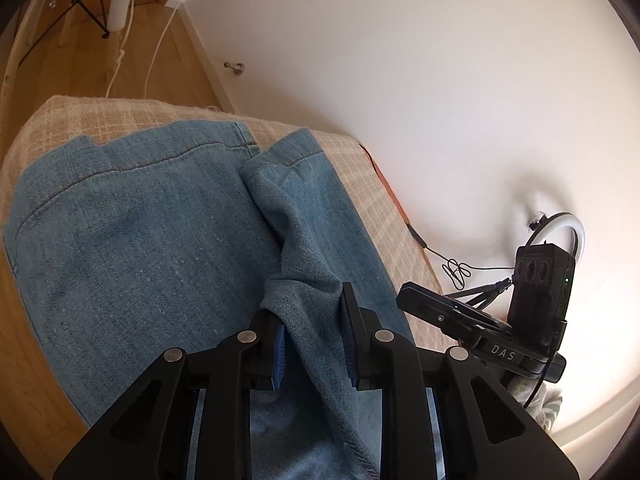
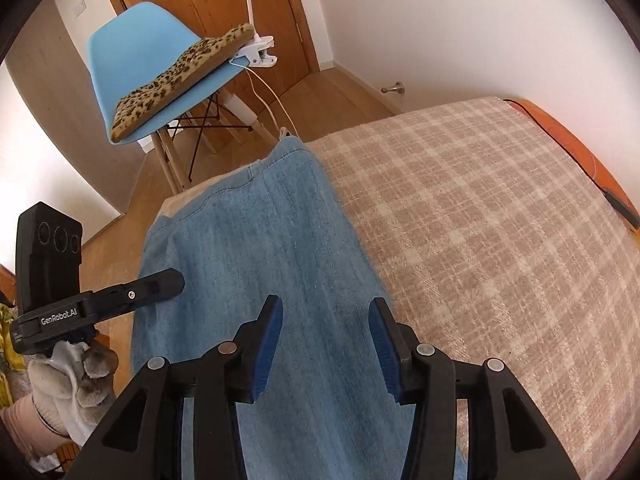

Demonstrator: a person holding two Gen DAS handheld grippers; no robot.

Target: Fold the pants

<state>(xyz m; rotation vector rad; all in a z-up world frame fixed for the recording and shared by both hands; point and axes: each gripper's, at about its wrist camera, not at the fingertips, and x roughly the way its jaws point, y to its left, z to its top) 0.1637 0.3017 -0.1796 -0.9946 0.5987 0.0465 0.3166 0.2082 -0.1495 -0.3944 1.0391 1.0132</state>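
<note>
Jeans (image 2: pixel 256 248) beside blue chair (image 2: pixel 132 52), plaid bedspread (image 2: pixel 480 208)

both cameras ride low over the bed, looking forward along their own fingers, close above the jeans (image 1: pixel 140 240). the left view faces the white wall (image 1: pixel 400 60), the right view the blue chair (image 2: pixel 132 52) and door. they share the jeans, the checked blanket (image 2: pixel 480 220) and each other's gripper.

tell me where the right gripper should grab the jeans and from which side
The right-hand long edge of the jeans, from the blanket side: that edge lies flat and exposed there, and the open right gripper already hangs just above it.
</note>
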